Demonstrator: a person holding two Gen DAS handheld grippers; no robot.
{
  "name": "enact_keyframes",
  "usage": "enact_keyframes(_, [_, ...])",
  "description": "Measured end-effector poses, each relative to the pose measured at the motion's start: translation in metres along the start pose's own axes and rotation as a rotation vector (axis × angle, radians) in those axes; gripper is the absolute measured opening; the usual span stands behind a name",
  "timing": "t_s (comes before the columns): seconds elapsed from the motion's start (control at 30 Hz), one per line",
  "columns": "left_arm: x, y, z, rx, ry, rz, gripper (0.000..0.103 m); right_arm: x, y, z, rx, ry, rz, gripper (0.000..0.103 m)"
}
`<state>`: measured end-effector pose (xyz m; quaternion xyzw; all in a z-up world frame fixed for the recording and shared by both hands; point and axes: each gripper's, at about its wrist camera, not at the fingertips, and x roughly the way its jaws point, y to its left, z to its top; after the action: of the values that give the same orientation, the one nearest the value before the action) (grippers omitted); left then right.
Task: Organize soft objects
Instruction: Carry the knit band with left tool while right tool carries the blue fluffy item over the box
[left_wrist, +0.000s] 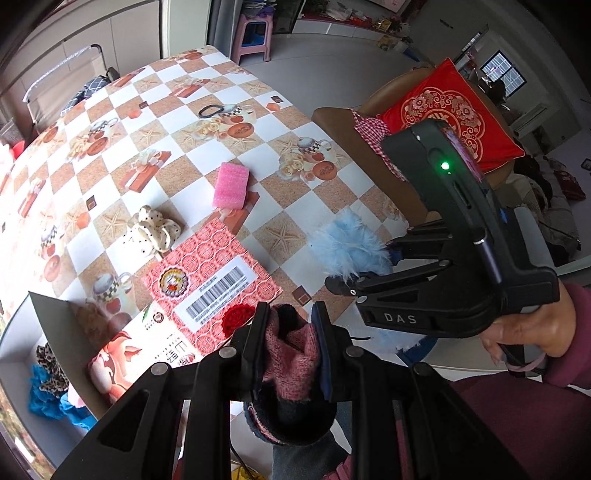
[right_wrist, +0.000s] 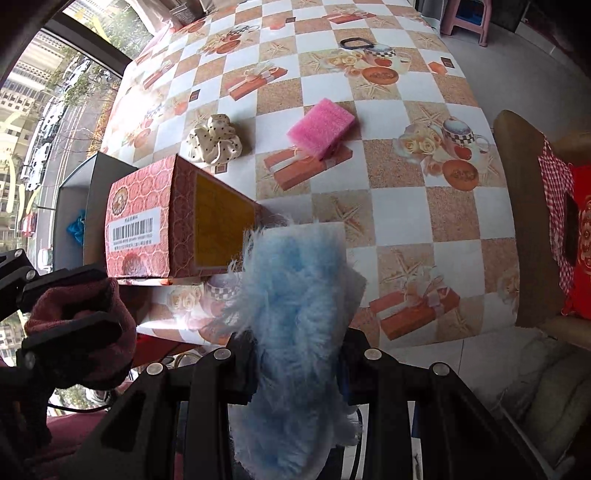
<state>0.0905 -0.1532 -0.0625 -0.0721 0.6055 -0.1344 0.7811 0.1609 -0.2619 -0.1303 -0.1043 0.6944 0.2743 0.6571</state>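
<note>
Item 1: your left gripper (left_wrist: 290, 325) is clamped on a pink knit glove (left_wrist: 291, 350), which sits between the pads with its cuff hanging below.

Item 2: your right gripper (right_wrist: 299, 354) is clamped on a fluffy blue duster (right_wrist: 295, 314), pinched mid-body. The long pile may slip out under a loose squeeze, or snag on the box edge.

Item 3: red patterned box (left_wrist: 207, 284), just ahead on the table (left_wrist: 332, 206).

Item 4: grey bin (right_wrist: 74, 206) beside it, holding blue fabric.

Item 5: polka-dot scrunchie (left_wrist: 153, 229) and pink sponge (left_wrist: 231, 186), farther out and uncollected.

Item 6: black hair tie (left_wrist: 211, 110), farthest.
</note>
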Motion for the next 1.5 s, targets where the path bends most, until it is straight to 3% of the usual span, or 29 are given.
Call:
enact_keyframes(0.4, [-0.005, 0.066, -0.063, -0.269, 0.016, 0.053, 0.025, 0.020, 0.045, -0.014, -0.165, 0.079, 0.029, 0.034])
enact_keyframes(0.87, [-0.030, 0.120, -0.119, -0.547, -0.059, 0.117, 0.025, 0.038, 0.132, -0.028, -0.500, 0.158, 0.042, 0.034])
enact_keyframes(1.27, [-0.057, 0.164, -0.169, -0.793, -0.163, 0.183, 0.025, 0.035, 0.207, -0.001, -0.707, 0.145, 0.044, 0.034])
enact_keyframes(1.5, [-0.064, 0.188, -0.185, -0.877, -0.181, 0.228, 0.025, 0.030, 0.259, 0.018, -0.758, 0.118, 0.104, 0.034])
